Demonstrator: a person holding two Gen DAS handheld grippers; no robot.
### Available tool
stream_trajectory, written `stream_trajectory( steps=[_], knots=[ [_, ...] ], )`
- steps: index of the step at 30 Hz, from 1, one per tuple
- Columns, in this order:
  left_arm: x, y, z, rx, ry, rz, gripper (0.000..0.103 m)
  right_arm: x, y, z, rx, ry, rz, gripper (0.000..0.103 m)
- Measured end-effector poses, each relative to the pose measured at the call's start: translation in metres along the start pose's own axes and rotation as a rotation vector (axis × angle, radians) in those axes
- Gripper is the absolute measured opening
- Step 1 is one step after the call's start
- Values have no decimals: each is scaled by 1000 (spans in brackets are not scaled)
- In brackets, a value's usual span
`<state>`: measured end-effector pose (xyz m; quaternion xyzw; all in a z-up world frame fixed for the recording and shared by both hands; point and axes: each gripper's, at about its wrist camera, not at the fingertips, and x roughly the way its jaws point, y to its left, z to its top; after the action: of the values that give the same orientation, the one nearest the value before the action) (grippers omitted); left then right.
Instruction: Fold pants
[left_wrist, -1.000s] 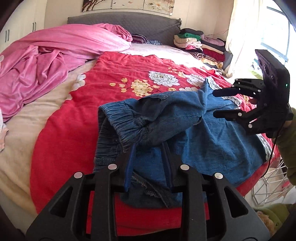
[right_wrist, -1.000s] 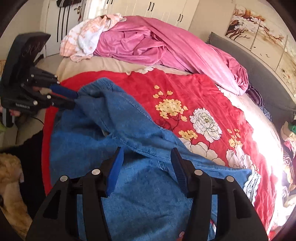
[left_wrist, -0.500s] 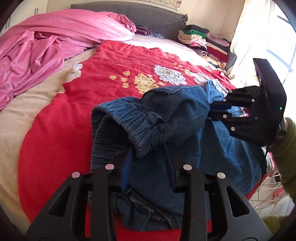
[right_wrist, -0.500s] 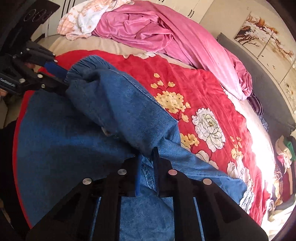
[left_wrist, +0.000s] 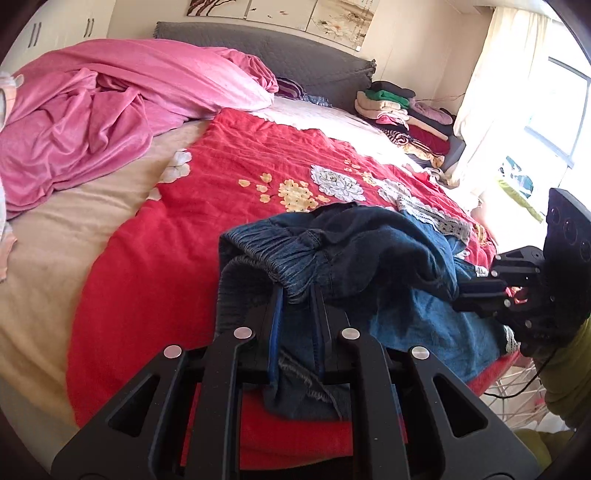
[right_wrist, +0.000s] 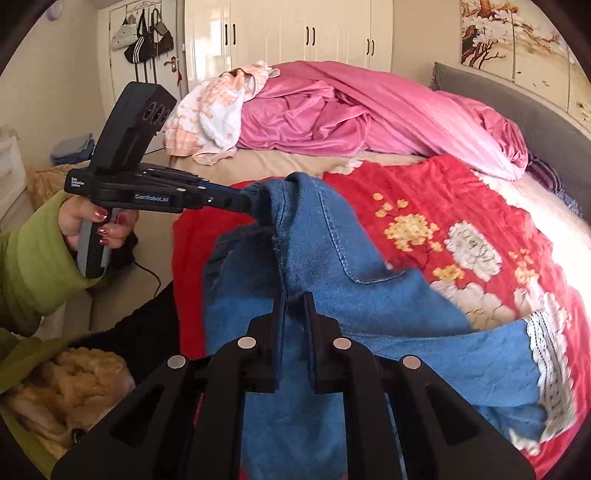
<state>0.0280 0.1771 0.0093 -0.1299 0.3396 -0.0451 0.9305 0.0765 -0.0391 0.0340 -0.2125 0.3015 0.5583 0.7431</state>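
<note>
Blue denim pants (left_wrist: 369, 251) with an elastic waistband lie bunched at the near edge of the bed. My left gripper (left_wrist: 297, 295) has the gathered waistband between its closing jaws, and the pads press on it. Seen from the right wrist, the left gripper (right_wrist: 255, 205) holds that end of the pants (right_wrist: 351, 266) raised off the blanket. My right gripper (right_wrist: 293, 301) is shut on a fold of denim. In the left wrist view the right gripper (left_wrist: 458, 295) pinches the cloth at the far right. The pants hang between the two grips.
A red floral blanket (left_wrist: 221, 192) covers the bed. A pink duvet (left_wrist: 110, 110) is heaped at the far left, and folded clothes (left_wrist: 391, 107) are stacked by the headboard. A white wire basket (left_wrist: 517, 387) stands beside the bed. A green sleeve (right_wrist: 29, 258) holds the left gripper.
The right gripper went from open over the denim to shut on it. The left jaws have narrowed on the waistband. Both grippers have risen, and the pants are pulled up between them.
</note>
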Motion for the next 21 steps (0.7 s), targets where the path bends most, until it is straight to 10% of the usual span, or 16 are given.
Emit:
stream_trajectory(
  steps=[15, 21],
  knots=[
    [-27, 51, -38, -170, -15, 109, 8, 49, 51, -53, 136, 151, 70, 12],
    [-40, 6, -15, -47, -64, 69, 8, 30, 49, -48, 138, 87, 102, 14]
  ],
)
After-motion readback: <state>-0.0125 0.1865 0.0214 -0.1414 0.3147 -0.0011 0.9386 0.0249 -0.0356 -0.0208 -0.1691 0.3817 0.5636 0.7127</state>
